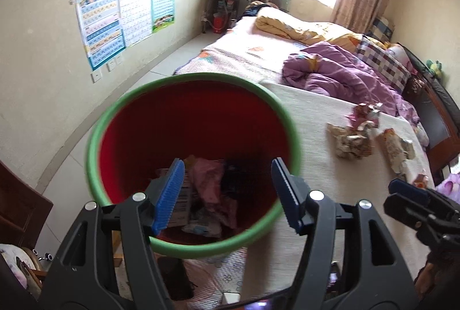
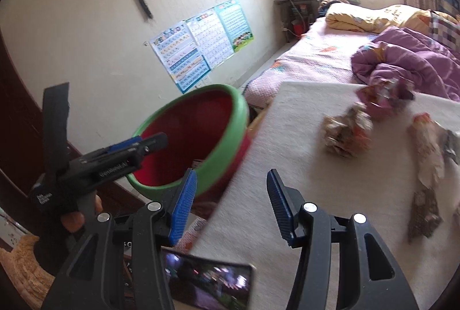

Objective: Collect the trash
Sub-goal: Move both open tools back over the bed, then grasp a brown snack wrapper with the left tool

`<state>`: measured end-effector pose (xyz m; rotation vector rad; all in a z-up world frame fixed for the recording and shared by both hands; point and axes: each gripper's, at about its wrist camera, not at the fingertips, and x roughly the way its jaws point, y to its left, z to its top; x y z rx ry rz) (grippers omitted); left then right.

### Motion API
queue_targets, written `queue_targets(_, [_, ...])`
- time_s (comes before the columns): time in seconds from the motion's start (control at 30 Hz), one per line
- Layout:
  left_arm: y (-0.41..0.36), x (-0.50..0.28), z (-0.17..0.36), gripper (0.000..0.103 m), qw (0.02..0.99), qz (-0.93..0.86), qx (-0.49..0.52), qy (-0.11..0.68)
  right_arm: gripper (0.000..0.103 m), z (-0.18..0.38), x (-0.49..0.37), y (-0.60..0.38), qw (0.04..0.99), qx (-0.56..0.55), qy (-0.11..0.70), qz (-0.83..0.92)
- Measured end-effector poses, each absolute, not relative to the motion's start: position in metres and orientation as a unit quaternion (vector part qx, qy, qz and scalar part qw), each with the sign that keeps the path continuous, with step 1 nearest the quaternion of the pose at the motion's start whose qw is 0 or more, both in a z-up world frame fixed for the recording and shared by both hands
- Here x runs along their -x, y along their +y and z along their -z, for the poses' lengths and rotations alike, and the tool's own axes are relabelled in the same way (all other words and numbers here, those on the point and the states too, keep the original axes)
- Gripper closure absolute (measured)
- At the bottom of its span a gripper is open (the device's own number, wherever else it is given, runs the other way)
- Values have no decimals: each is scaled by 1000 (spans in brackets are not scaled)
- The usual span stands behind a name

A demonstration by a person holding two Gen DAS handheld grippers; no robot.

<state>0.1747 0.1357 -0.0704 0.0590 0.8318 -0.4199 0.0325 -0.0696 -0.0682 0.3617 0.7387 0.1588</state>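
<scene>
Both the left gripper [image 1: 227,169] and right gripper [image 2: 231,180] were held with ribbed blue fingers apart and empty, near a round green-rimmed red bin [image 1: 120,108] and crumpled wrappers [image 2: 346,134] on a woven cream cloth [image 2: 287,137].

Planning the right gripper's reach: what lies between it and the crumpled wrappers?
Only bare cream cloth lies between the right gripper and crumpled wrappers, in the right wrist view.

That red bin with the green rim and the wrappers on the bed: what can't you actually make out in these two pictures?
- Red plastic bin with green rim: left wrist view, the fingers cover part of its contents; labels unreadable.
- Crumpled wrappers on the white cover: right wrist view, motion blur hides the print.
- Phone at the cover's edge: cut by the frame's bottom, screen blurred.
</scene>
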Motion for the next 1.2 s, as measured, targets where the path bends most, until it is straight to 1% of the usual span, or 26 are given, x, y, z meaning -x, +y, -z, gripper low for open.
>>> queue_targets(0.17, [75, -145, 74, 41, 873, 258, -45, 412, 52, 78, 7, -123, 913, -196, 358, -20])
queue_targets(0.47, [-69, -85, 94, 40, 814, 375, -79, 436, 52, 92, 91, -237, 904, -229, 351, 78])
queue_targets(0.67, [-133, -72, 126, 39, 793, 381, -95, 466, 52, 97, 131, -284, 900, -247, 345, 100])
queue_targets(0.7, [-137, -73, 130, 40, 789, 380, -95, 474, 52, 97, 134, -288, 900, -248, 344, 100])
queue_targets(0.73, [-144, -73, 137, 46, 785, 377, -94, 482, 51, 98, 136, -293, 900, -249, 344, 99])
queue_targets(0.8, [-150, -74, 144, 49, 781, 372, -90, 494, 51, 98, 139, -298, 900, -250, 343, 96])
queue_targets(0.93, [-148, -68, 141, 51, 784, 367, -85, 493, 51, 101, 137, -310, 901, -253, 343, 85])
queue_targets(1.07, [-130, -57, 132, 51, 792, 358, -66, 490, 51, 102, 124, -318, 901, -256, 342, 71])
queue_targets(1.13, [-120, -53, 126, 51, 795, 353, -62, 490, 46, 103, 113, -321, 902, -253, 344, 62])
queue_targets(1.2, [-111, -49, 122, 50, 799, 345, -58, 490, 44, 106, 103, -323, 901, -251, 350, 58])
